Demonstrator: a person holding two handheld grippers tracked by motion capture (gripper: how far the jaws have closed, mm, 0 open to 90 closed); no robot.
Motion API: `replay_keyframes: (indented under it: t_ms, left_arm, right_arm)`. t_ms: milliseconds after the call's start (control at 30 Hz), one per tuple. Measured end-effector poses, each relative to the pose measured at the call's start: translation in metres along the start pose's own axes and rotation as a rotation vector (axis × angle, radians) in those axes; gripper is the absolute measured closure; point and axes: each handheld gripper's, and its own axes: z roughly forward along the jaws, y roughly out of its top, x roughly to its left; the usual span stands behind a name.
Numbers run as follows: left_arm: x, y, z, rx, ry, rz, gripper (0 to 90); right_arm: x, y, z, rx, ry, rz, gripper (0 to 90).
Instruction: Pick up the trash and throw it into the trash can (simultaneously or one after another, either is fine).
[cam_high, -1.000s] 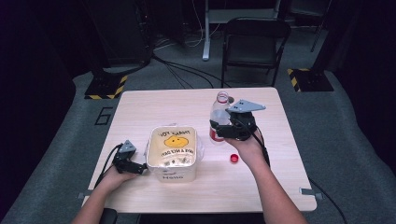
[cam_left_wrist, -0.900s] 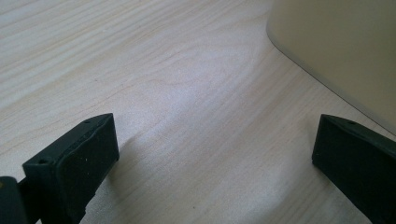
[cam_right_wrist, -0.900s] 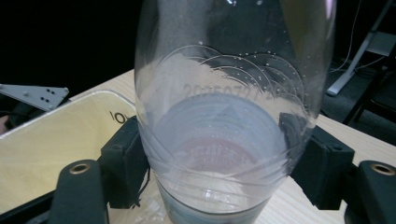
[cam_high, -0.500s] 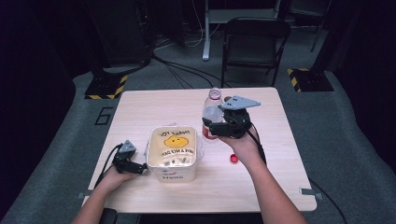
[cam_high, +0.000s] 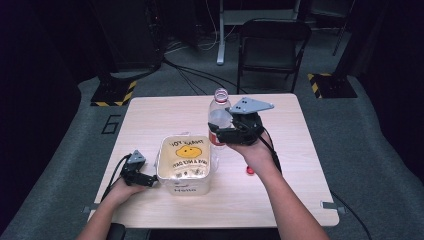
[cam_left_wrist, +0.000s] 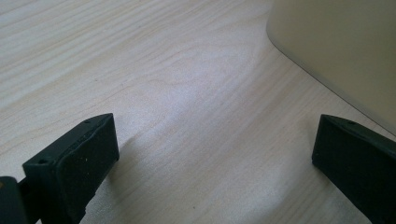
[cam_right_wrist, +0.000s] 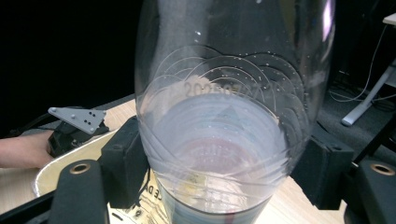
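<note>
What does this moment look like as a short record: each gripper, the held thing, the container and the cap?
right gripper: shut on the clear bottle, held upright above the table
bottle mouth: open, no cap on it
red cap: lying on the table beside the right forearm
left gripper: open, low over the table, beside the cream tub
tub: smiley print on top

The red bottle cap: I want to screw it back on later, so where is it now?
In the high view the red bottle cap lies on the table, right of the tub, beside the person's right wrist.
</note>
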Motion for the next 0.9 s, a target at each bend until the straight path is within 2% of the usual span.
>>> replay_keyframes:
  t_ms: [267,633,733,900]
  left_arm:
    - [0.000,0.000,0.000,0.000,-0.001,-0.001,0.3]
    - [0.000,0.000,0.000,-0.005,0.000,-0.009,0.3]
    - [0.000,0.000,0.000,-0.003,0.003,0.000,0.3]
    - [0.000,0.000,0.000,-0.005,0.000,-0.010,0.3]
  right_arm:
    - [0.008,0.007,0.011,-0.005,0.040,-0.017,27.6]
    - [0.026,0.014,0.030,-0.015,0.100,-0.033,27.6]
    - [0.030,0.014,0.037,-0.015,0.109,-0.029,27.6]
    - [0.037,0.009,0.047,0.001,0.127,-0.025,27.6]
